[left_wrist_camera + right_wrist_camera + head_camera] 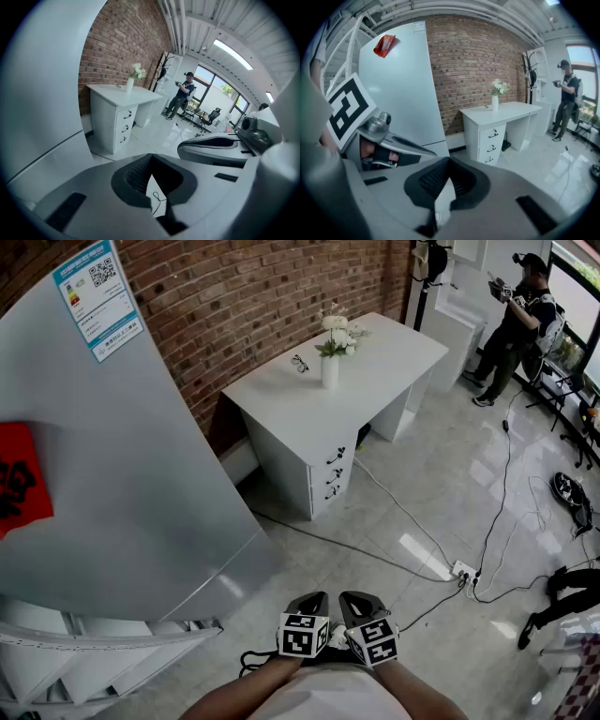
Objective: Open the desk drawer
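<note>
Not begun; desk (384, 357) drawers (335, 471) shut, well apart; left gripper (308, 600) and right gripper (362, 599) jaws together, empty.

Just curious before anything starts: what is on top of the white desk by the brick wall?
On the desk stands a white vase of white flowers, with a pair of glasses lying beside it. The drawers are shut, so their contents are hidden.

Desk (375, 357): white, at 12 o'clock, against the brick wall (253, 306).
On desk: vase (330, 371) of white flowers near the top's 9 o'clock edge; glasses (299, 363) at the vase's 9 o'clock.
Floor (422, 502): glossy pale tiles.
On floor: cables (503, 486) at 3 o'clock, power strip (463, 570) at 4 o'clock.
</note>
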Motion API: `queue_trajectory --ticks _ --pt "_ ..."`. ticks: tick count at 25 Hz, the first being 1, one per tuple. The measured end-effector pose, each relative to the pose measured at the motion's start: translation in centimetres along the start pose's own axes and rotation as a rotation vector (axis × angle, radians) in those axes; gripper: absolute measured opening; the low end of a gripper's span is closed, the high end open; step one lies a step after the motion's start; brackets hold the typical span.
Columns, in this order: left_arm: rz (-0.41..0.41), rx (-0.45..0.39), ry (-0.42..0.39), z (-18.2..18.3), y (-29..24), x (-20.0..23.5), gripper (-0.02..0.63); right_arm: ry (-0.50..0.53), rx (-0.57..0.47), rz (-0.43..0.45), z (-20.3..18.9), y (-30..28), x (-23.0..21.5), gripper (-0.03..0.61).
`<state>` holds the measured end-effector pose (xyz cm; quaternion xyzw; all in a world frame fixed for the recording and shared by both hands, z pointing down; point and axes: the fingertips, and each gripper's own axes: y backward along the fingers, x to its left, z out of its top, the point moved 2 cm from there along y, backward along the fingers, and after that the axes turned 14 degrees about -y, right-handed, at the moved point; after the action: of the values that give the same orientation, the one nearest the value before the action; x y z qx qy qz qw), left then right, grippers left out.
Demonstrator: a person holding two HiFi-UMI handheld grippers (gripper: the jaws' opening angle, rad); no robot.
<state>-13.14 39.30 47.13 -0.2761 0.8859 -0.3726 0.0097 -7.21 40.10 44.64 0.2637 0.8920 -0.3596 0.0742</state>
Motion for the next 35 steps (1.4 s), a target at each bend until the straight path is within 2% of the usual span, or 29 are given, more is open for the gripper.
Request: queue_trajectory --ticks 22,35 --pt "-0.002 0.027 0.017 -1.2 0.0 -0.2 0.006 -0.039 -0.005 0.011 -1.0 0.2 -0.2 0.015" --pt "-0.009 0.079 0.014 -0.8 -2.7 -2.5 0.006 -0.064 0.038 0.056 -2.1 0.8 -3.0 0.015"
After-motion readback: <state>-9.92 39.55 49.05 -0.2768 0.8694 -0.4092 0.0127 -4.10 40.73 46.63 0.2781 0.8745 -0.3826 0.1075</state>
